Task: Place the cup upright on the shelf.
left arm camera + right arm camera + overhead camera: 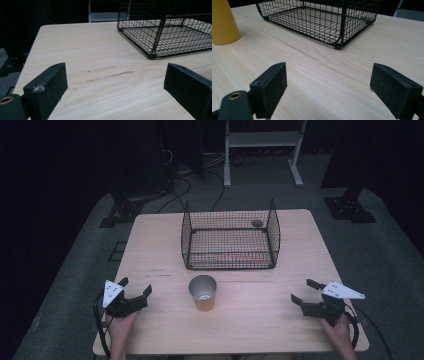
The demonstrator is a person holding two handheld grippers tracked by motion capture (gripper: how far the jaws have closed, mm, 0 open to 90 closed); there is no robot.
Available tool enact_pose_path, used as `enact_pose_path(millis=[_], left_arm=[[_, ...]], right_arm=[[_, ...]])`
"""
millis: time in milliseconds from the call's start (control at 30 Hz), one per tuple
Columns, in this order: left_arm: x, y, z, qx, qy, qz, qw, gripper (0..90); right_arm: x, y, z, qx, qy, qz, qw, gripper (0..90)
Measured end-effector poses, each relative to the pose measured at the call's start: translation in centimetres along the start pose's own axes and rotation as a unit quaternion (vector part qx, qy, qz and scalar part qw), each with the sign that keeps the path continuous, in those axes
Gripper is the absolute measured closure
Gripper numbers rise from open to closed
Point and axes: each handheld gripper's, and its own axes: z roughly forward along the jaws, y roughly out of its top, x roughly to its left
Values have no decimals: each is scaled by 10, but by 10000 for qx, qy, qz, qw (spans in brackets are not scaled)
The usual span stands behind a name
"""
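Both spread wide: left gripper (135, 288) at 8 o'clock, right gripper (305, 291) at 4 o'clock of cup (203, 292). Bare table (150, 245) between; basket (230, 234) at 12.

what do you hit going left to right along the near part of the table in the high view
left gripper → yellow cup → right gripper. The wire basket lies farther back, behind the cup, so it is left out of this row.
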Motion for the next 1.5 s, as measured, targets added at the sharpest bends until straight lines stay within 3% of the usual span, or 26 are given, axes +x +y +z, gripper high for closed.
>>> enact_pose_path(millis=[167,800,1167,1233,1500], left_arm=[[-9,0,-3,25,-86,161,9998,44],[-40,1,-8,-188,-672,285,9972,25],[-61,3,-6,-264,-993,484,9935,22],[-66,6,-6,-376,-1126,506,9916,22],[-77,9,-7,-487,-1335,609,9880,10]], right_arm=[[0,0,0,-11,-12,-24,10000,131],[0,0,0,19,-31,1,10000,131],[0,0,0,17,-24,3,10000,131],[0,0,0,18,-28,-4,10000,131],[0,0,0,19,-23,-10,10000,131]])
